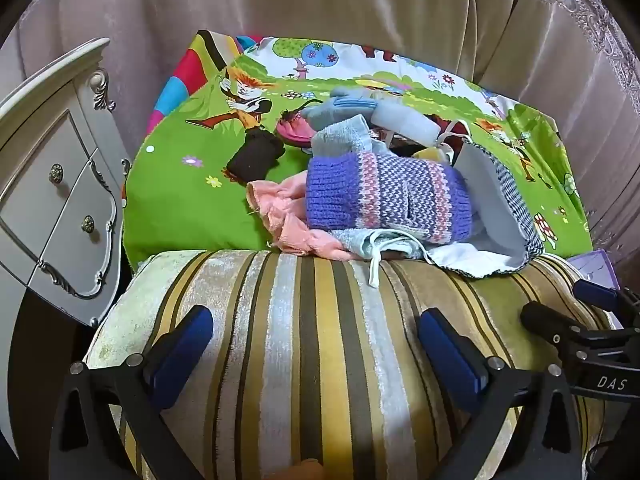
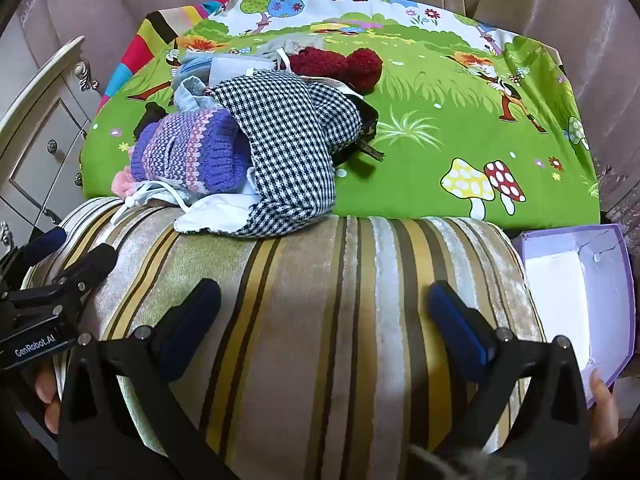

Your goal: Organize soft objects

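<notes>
A heap of soft things lies on a green cartoon sheet. On top is a purple knitted hat, beside a black-and-white houndstooth piece, a pink cloth, a dark red knit and a dark sock. My left gripper is open and empty above the striped cushion, short of the heap. My right gripper is open and empty over the same cushion. An open lilac box sits to its right.
A white ornate drawer cabinet stands at the left. Beige curtains hang behind the sheet. The right gripper shows at the right edge of the left wrist view; the left gripper shows at the left of the right wrist view.
</notes>
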A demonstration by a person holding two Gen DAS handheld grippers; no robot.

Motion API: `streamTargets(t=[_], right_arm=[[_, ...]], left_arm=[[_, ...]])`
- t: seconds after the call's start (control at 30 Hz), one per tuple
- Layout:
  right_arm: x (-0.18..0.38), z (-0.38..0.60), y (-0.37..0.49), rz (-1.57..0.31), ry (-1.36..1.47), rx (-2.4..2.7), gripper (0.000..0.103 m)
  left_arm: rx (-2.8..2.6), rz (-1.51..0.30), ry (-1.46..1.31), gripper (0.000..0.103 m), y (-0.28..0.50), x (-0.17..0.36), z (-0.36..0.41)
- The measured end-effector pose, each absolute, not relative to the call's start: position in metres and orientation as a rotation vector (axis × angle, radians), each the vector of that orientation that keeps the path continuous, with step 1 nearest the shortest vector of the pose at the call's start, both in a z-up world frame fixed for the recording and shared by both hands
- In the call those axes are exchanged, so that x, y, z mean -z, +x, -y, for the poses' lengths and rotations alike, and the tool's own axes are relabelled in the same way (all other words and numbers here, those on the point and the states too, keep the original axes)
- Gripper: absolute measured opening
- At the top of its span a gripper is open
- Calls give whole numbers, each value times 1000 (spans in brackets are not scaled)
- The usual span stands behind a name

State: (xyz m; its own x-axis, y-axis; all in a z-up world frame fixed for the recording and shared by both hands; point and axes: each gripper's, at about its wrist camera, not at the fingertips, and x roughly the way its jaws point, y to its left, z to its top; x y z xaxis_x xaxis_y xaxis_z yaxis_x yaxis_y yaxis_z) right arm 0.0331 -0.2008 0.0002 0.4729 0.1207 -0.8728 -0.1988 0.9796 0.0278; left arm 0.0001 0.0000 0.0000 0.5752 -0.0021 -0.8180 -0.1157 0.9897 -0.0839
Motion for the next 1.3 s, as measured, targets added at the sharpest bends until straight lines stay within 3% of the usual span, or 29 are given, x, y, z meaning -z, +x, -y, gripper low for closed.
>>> streamTargets(t=[1.3], right_arm=[[0, 201, 29, -1027, -88, -187, 103]], left_arm=[[-74, -959, -121, 103, 2, 0, 4]])
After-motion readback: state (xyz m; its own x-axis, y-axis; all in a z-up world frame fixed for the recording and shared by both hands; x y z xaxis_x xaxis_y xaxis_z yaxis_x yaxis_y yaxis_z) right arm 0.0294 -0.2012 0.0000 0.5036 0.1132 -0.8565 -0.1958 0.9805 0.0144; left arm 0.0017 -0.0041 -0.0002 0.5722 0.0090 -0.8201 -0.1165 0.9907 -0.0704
